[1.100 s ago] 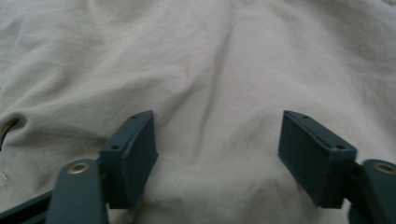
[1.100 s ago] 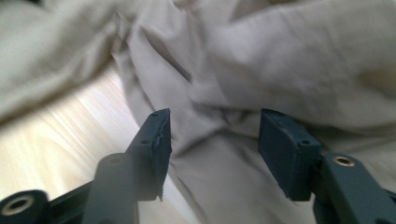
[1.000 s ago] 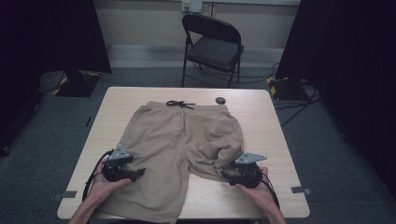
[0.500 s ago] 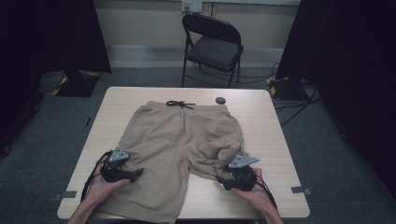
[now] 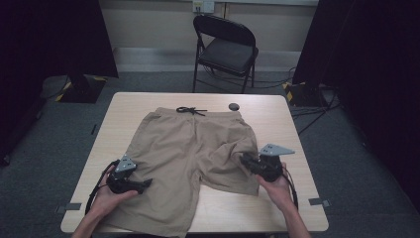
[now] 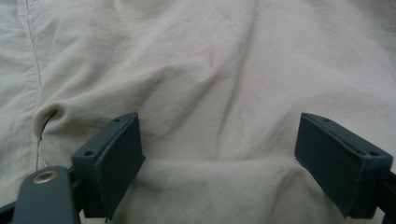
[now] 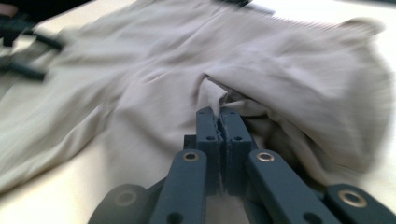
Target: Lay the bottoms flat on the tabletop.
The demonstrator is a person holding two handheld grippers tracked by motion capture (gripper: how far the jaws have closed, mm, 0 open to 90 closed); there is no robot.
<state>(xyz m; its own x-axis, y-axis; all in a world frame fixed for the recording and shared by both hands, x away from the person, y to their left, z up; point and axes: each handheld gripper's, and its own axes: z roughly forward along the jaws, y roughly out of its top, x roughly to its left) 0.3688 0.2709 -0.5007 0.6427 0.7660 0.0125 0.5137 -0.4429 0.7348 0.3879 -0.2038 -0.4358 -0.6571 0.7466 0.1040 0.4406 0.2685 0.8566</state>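
shorts (image 5: 190, 153): soft tan cloth, creased | right gripper (image 7: 219, 116): pinching fold

Parted tongs (image 6: 233, 161) over beige shorts (image 6: 210, 79)

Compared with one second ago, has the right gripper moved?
Yes. The right gripper has gone a little away from the near table edge, toward the chair, pulling the shorts leg.

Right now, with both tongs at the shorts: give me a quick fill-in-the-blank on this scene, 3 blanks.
1. The left tongs are ____, with the shorts between the jaws.
2. The right tongs are shut on a ____ of cloth.
3. The shorts' black drawstring lies at the table edge nearest the ____.

Missing words: open; fold; chair
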